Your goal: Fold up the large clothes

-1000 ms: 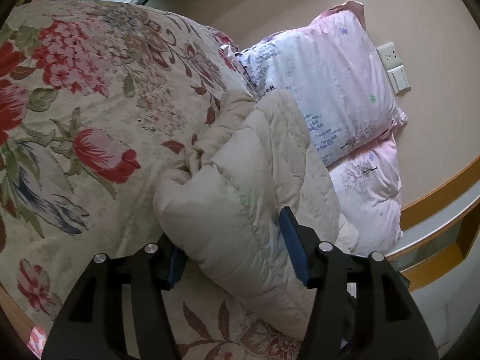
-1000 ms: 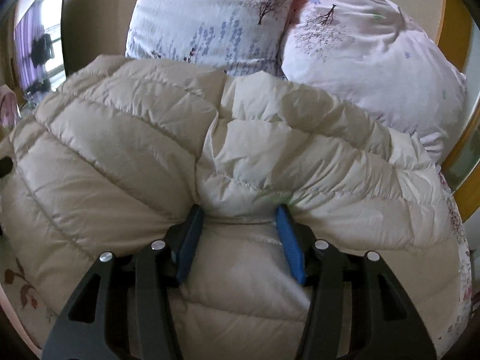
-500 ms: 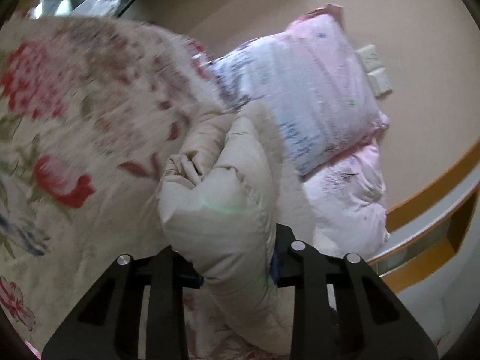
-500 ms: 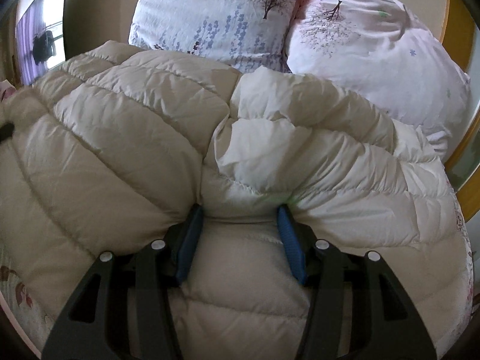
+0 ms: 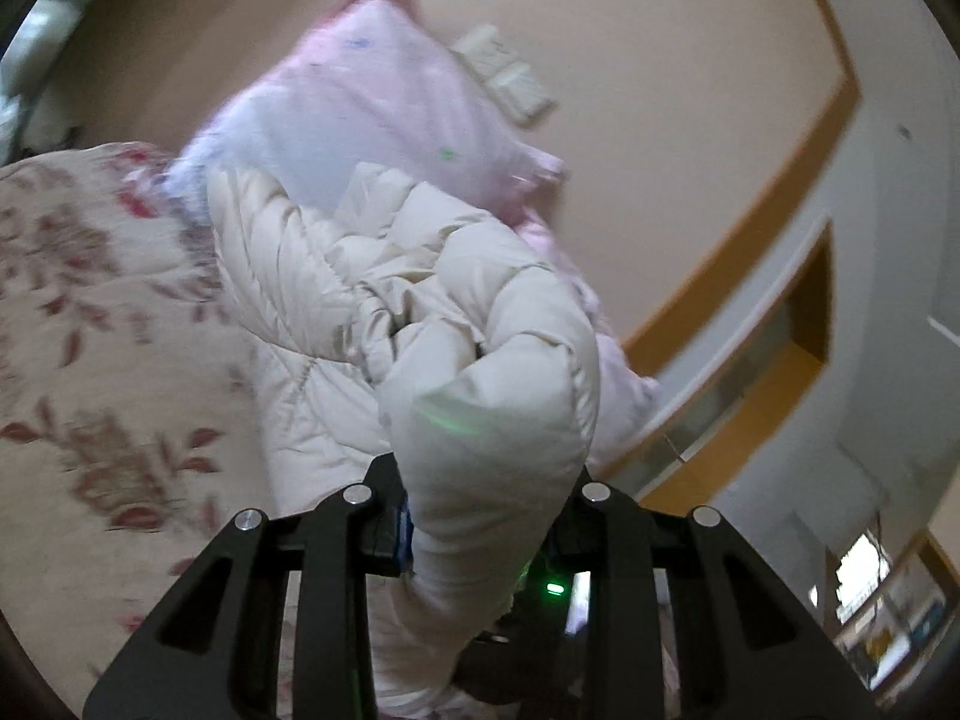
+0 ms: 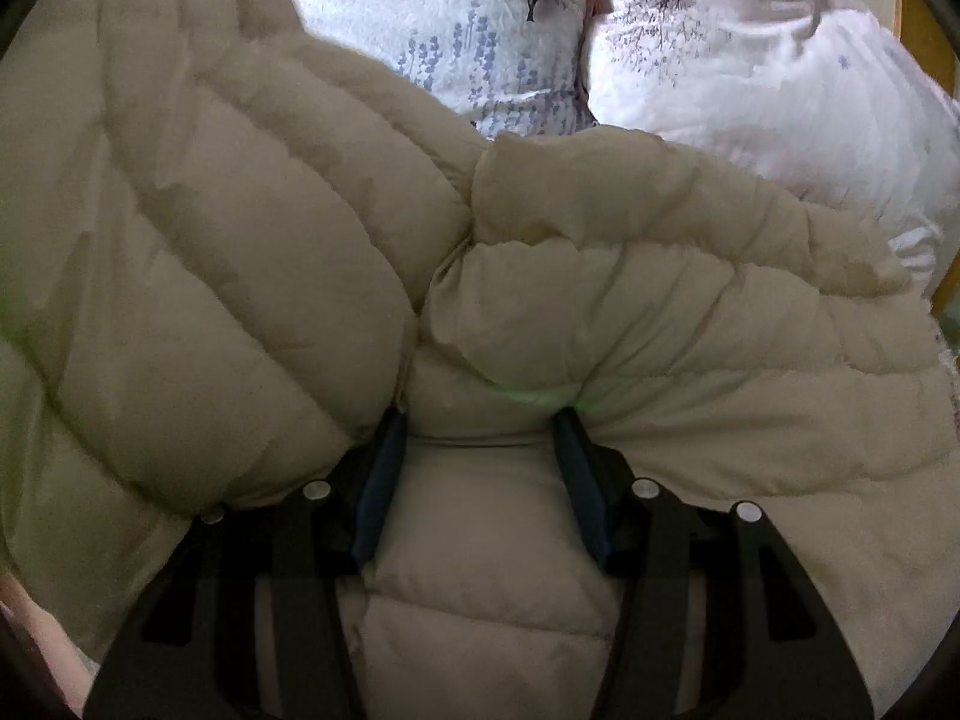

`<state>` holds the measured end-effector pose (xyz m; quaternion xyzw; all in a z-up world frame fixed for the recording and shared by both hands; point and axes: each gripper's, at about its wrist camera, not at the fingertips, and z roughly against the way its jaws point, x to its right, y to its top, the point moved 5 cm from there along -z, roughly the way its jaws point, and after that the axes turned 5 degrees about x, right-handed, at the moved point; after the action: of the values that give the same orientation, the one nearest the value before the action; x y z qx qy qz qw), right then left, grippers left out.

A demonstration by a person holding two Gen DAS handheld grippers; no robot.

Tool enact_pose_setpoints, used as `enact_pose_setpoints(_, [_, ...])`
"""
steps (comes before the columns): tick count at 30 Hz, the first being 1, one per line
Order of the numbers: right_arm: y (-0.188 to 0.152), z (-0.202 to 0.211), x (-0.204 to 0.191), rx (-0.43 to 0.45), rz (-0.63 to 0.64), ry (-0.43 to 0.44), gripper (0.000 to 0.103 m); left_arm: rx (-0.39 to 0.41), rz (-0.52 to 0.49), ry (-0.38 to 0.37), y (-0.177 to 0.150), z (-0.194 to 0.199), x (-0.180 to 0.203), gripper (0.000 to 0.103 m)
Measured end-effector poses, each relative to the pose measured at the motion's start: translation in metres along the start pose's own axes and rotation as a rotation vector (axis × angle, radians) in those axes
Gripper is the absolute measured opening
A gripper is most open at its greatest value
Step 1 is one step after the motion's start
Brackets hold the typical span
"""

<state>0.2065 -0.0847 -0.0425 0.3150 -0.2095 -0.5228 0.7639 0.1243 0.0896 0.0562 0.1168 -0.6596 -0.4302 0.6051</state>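
**Both tongs gripping the cream puffer jacket over the bed**

I am looking along the left tongs (image 5: 483, 516) and they are clenching a fat roll of the cream puffer jacket (image 5: 480, 372). The padded fabric is bulging out from between the two black fingers, and only a sliver of blue pad (image 5: 403, 534) is showing on one side. The held end is standing up off the floral bedspread (image 5: 90, 312), while the rest of the jacket is trailing down and away onto the bed, toward the pink pillow (image 5: 384, 96) at the head. A pale switch plate (image 5: 510, 81) is sitting on the beige wall behind that pillow. This view is blurring, so I cannot read finer detail in the quilting.

Through the right wrist camera I am seeing the right tongs (image 6: 483, 444) grasping another fold of the same jacket (image 6: 240, 276). The blue pads (image 6: 384, 480) are pressing into the fabric on either side, and a ridge of quilted padding is squeezing up between them. The jacket is filling nearly the whole view, its puffed channels fanning out to both sides of the tongs. Beyond its far edge two pillows are lying side by side, a white one printed with blue flowers (image 6: 456, 6) and a pink one printed with trees (image 6: 750, 60), touching each other along a seam.
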Motion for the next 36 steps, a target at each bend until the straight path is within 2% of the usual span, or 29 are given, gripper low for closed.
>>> enact_pose_setpoints(6, [0.002, 0.002, 0.011, 0.0, -0.054, 0.103, 0.053, -0.089, -0.082, -0.128, -0.02, -0.029, 0.043, 0.03])
enact_pose_setpoints(9, [0.003, 0.005, 0.023, 0.01, -0.111, 0.194, 0.053, -0.125, -0.109, -0.161, -0.032, -0.042, 0.059, 0.03])
enact_pose_setpoints(11, [0.002, 0.012, 0.034, 0.02, -0.167, 0.249, 0.051, -0.144, -0.121, -0.172, -0.037, -0.049, 0.065, 0.03])
enact_pose_setpoints(13, [0.0, 0.022, 0.048, 0.039, -0.218, 0.289, 0.043, -0.166, -0.132, -0.177, -0.044, -0.056, 0.07, 0.03])
enact_pose_setpoints(18, [-0.012, 0.048, 0.084, 0.094, -0.286, 0.285, 0.037, -0.217, -0.155, -0.189, -0.058, -0.067, 0.08, 0.03])
enact_pose_setpoints(21, [-0.022, 0.063, 0.109, 0.13, -0.331, 0.236, 0.037, -0.249, -0.172, -0.202, -0.07, -0.072, 0.089, 0.03])
enact_pose_setpoints(23, [-0.03, 0.067, 0.125, 0.131, -0.36, 0.206, 0.035, -0.269, -0.178, -0.212, -0.076, -0.075, 0.093, 0.03])
enact_pose_setpoints(26, [-0.04, 0.062, 0.141, 0.105, -0.393, 0.169, 0.026, -0.304, -0.192, -0.229, -0.087, -0.084, 0.099, 0.03])
enact_pose_setpoints(33, [-0.041, 0.037, 0.144, 0.075, -0.414, 0.198, 0.025, -0.421, -0.262, -0.279, -0.124, -0.101, 0.117, 0.03])
enact_pose_setpoints(36, [-0.04, 0.032, 0.152, 0.078, -0.45, 0.234, 0.024, -0.477, -0.267, -0.268, -0.141, -0.111, 0.118, 0.03])
